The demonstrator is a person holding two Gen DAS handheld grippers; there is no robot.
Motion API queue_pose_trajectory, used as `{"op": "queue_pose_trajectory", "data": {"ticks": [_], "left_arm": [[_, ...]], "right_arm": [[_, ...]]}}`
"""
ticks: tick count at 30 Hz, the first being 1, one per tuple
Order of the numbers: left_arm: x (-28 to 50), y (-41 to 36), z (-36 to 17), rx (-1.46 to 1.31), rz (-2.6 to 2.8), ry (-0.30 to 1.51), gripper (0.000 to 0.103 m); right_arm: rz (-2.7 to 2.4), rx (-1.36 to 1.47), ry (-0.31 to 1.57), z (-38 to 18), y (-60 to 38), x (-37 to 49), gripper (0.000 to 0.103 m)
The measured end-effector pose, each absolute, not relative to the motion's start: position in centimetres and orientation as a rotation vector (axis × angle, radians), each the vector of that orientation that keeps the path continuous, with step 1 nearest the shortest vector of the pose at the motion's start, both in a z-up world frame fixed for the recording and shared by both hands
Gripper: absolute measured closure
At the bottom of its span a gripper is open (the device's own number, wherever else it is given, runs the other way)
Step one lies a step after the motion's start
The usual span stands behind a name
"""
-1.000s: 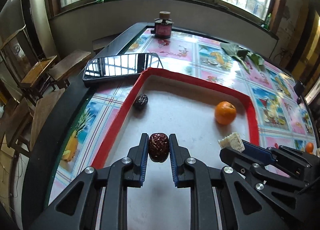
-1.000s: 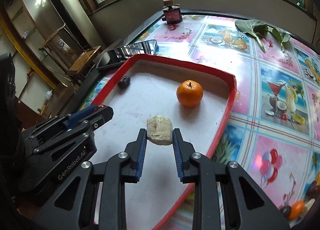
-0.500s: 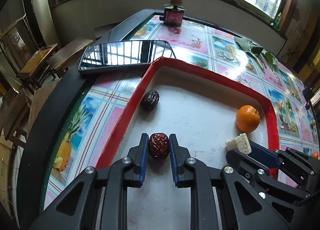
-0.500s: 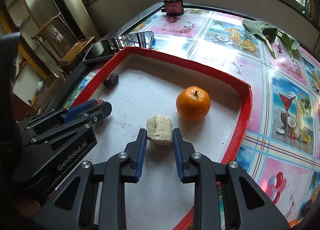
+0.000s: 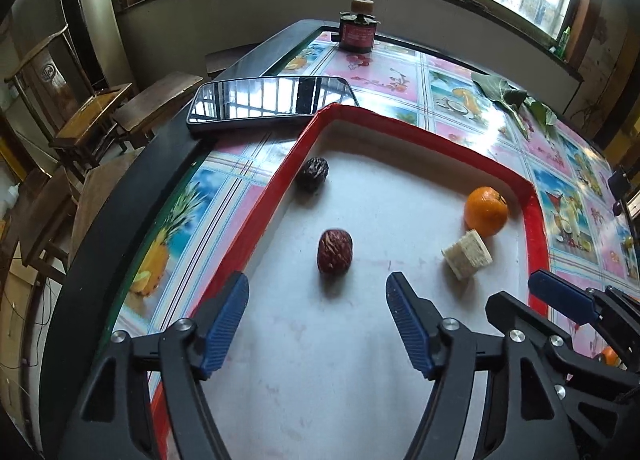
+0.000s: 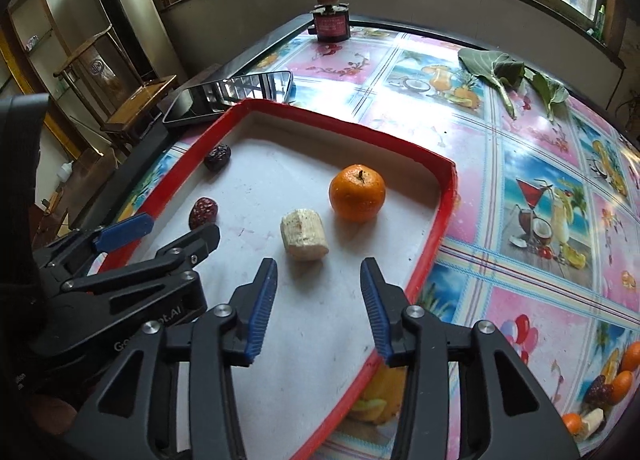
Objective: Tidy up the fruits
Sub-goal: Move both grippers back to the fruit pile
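A red-rimmed white tray (image 5: 280, 176) (image 6: 436, 220) holds a red date (image 5: 335, 251) (image 6: 203, 212), a darker date (image 5: 312, 173) (image 6: 217, 157) by its left rim, an orange (image 5: 485, 210) (image 6: 357, 192) and a pale banana chunk (image 5: 466, 254) (image 6: 304, 235). My left gripper (image 5: 316, 292) is open and empty, just behind the red date. My right gripper (image 6: 319, 272) is open and empty, just behind the banana chunk. More fruit (image 6: 600, 400) lies at the table's near right edge.
A phone (image 5: 272, 102) (image 6: 228, 94) lies on the table beyond the tray's far left corner. A dark red jar (image 5: 357, 30) (image 6: 331, 22) stands at the far edge. Green leaves (image 5: 516, 100) (image 6: 508, 76) lie at the far right. Wooden chairs (image 5: 92, 116) stand left of the table.
Both grippers have opened and drawn back. The left one let go of the red date, the right one let go of the banana chunk; both pieces now rest on the tray.
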State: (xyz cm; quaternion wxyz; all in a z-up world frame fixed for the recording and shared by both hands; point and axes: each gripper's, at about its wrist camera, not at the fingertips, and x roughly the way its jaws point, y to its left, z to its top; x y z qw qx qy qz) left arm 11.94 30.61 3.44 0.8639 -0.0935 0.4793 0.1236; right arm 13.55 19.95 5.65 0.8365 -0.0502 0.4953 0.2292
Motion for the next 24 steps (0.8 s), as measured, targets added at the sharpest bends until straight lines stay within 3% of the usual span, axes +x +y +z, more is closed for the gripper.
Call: {"op": "queue_pose_trajectory", "data": {"ticks": [14,19,24], "left_arm": [[5.9,23.9,5.4,-0.146,0.189,0.973,0.030],[3.9,18.5,5.3,-0.142,0.089,0.977,0.029],[3.0,12.0,4.3,-0.093,-0.023,0.997,0.029]], "right_arm": [[0.497,-0.036,1.026,7.0,13.3,6.2,0.054],[0.490,0.031,1.027,7.1,7.3,2.9,0.045],[0.437,0.077,1.021,6.5,0.1,0.1,0.043]]}}
